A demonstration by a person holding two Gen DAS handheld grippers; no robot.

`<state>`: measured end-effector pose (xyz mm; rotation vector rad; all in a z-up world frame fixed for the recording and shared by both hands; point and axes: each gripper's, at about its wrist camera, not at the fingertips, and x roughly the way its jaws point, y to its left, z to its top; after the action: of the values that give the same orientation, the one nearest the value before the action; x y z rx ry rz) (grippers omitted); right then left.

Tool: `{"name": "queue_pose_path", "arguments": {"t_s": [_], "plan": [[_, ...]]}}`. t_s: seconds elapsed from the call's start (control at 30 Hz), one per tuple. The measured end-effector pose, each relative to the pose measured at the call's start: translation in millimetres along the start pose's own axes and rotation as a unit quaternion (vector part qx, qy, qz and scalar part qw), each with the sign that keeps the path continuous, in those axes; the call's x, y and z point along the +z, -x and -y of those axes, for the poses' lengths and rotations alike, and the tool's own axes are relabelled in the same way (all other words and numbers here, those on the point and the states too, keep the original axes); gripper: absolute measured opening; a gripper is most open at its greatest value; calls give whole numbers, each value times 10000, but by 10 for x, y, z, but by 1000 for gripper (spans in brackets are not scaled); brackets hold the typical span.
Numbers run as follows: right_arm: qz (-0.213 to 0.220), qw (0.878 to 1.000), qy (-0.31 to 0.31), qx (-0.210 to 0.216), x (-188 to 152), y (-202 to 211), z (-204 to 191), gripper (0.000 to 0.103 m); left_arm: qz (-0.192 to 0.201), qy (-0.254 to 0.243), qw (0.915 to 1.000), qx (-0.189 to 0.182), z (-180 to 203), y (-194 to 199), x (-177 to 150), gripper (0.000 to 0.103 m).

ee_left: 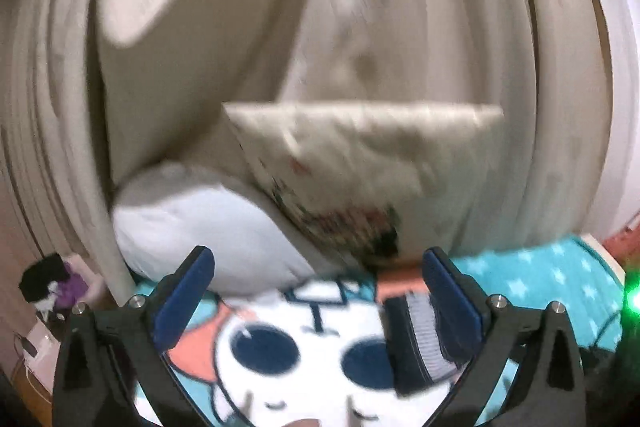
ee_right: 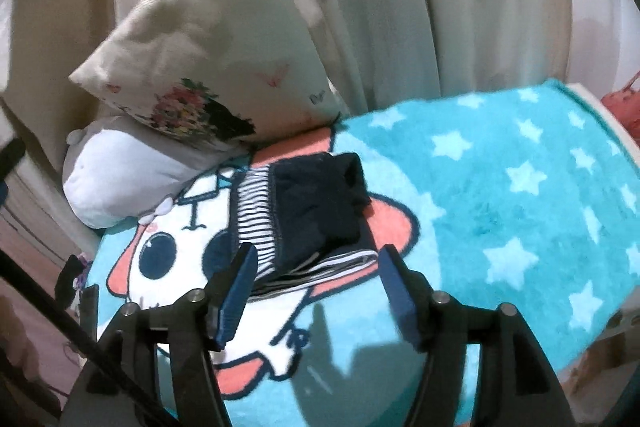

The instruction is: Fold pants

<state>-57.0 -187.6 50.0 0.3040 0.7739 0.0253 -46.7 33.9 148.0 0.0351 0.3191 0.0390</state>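
on the bed's blanket (ee_right: 500, 187) the pants (ee_right: 312, 211) lie folded small; both hand-held grippers, left (ee_left: 318, 291) and right (ee_right: 316, 291), gape empty. folding looks finished; next, just withdraw.

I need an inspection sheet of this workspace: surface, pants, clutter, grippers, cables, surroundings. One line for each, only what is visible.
Surface: turquoise star blanket with a cartoon face, spread flat.
Pants: dark pants with striped lining lie folded in a compact stack on the blanket, free of both grippers.
Clutter: floral pillow leans on a white pillow at the blanket's far edge.
Grippers: left gripper open, nothing between its fingers; right gripper open, just short of the pants, not touching them.
Cables: thin cable low at left in the left wrist view.
Surroundings: pale curtain behind; red item at right, unclear.
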Motion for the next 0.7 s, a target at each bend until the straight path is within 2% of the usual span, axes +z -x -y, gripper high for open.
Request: {"name": "queue_pose_path", "arguments": {"t_s": [0.07, 0.17, 0.37, 0.47, 0.57, 0.7], "plan": [[93, 9999, 98, -28, -22, 74, -106, 72, -85, -75, 9999, -63, -53, -11, 86, 103], [93, 9995, 264, -139, -79, 94, -254, 77, -553, -186, 9982, -167, -79, -97, 78, 103], [-264, 9987, 384, -218, -299, -24, -353, 78, -1317, -469, 9900, -199, -37, -222, -370, 103], [-447, 9978, 392, -300, -409, -84, -363, 78, -1718, -469, 9834, -350, -9, -283, -574, 103], [-573, 9971, 382, -324, -486, -134, -358, 78, -2211, -414, 9729, -532, 37, -373, -746, 103], [-698, 9960, 394, -402, -559, -195, -332, 78, -2520, -457, 9644, -664, 110, -420, -886, 103]]}}
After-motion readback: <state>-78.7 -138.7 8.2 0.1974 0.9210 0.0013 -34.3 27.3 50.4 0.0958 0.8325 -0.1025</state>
